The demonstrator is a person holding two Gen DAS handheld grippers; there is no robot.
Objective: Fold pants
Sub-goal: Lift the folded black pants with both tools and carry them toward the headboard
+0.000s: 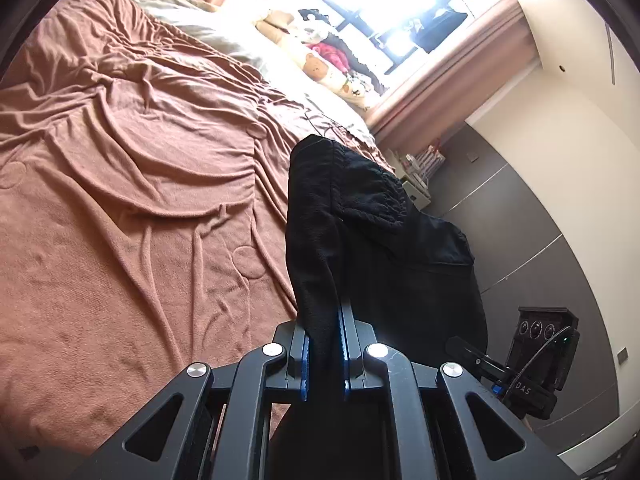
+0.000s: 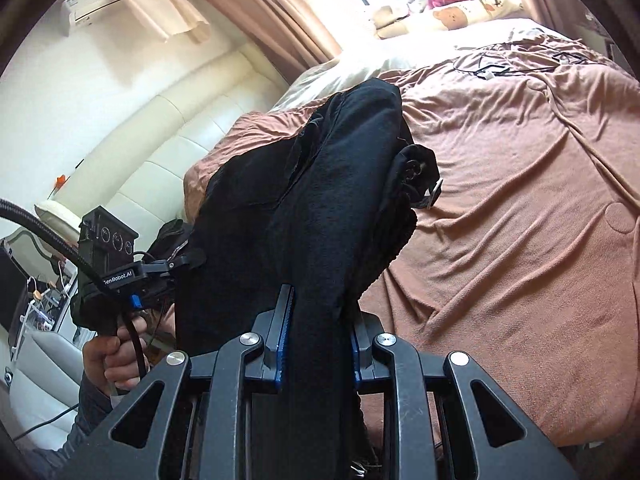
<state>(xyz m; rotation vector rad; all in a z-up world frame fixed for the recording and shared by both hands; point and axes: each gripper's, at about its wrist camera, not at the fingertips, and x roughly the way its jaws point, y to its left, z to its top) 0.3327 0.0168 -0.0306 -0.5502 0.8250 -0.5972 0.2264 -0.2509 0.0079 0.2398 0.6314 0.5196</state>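
Observation:
The black pants (image 1: 360, 216) hang bunched in the air above a bed covered with a brown blanket (image 1: 132, 184). My left gripper (image 1: 325, 344) is shut on a fold of the pants, the cloth running up between its blue pads. My right gripper (image 2: 318, 340) is shut on another part of the pants (image 2: 320, 184), which drape over it and hide its fingertips. The other gripper shows in each view: the right one at the lower right of the left wrist view (image 1: 520, 376), the left one held by a hand at the left of the right wrist view (image 2: 132, 276).
The brown blanket (image 2: 520, 200) is wrinkled, with cables (image 2: 496, 68) lying near its far end. Pillows and plush toys (image 1: 320, 64) sit under the bright window. A cream padded headboard (image 2: 168, 144) stands on one side, a grey wardrobe wall (image 1: 540, 216) on the other.

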